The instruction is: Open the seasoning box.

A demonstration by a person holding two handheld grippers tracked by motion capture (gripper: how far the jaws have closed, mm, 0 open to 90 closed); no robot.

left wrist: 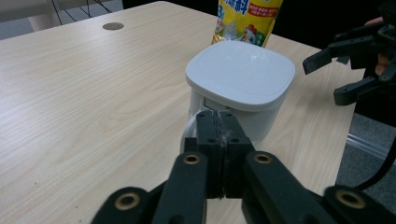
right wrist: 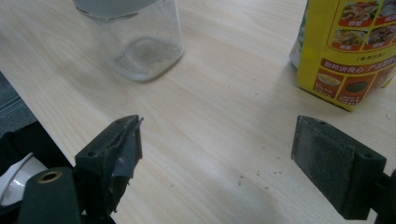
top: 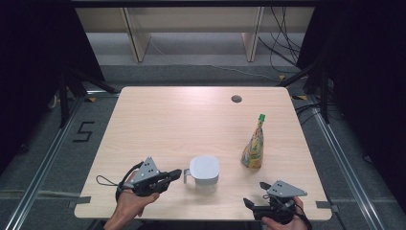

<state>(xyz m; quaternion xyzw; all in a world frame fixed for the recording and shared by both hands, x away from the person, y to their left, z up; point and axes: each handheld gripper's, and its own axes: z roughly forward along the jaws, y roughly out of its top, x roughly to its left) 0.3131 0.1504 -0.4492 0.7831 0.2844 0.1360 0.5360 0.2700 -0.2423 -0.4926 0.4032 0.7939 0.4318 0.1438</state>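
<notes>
Overhead, we are seeing the left gripper (top: 173, 175) pinching the handle (top: 186, 176) of the white-lidded jug (top: 205, 173) near the table's (top: 167, 120) front edge. Closer, its jaws are pressing together on the handle (left wrist: 190, 133). Meanwhile the right gripper (right wrist: 215, 158) is gaping wide, facing the yellow pouch (right wrist: 348, 51); we judge grasping it comes next.

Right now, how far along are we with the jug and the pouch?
Done: the left gripper is shut at the handle of the white-lidded jug, though whether it clamps the handle is hidden. In hand: the right gripper is open, short of the yellow spouted pouch. Left: the pouch stands ungrasped with its green cap on, and the jug's lid is closed.
</notes>
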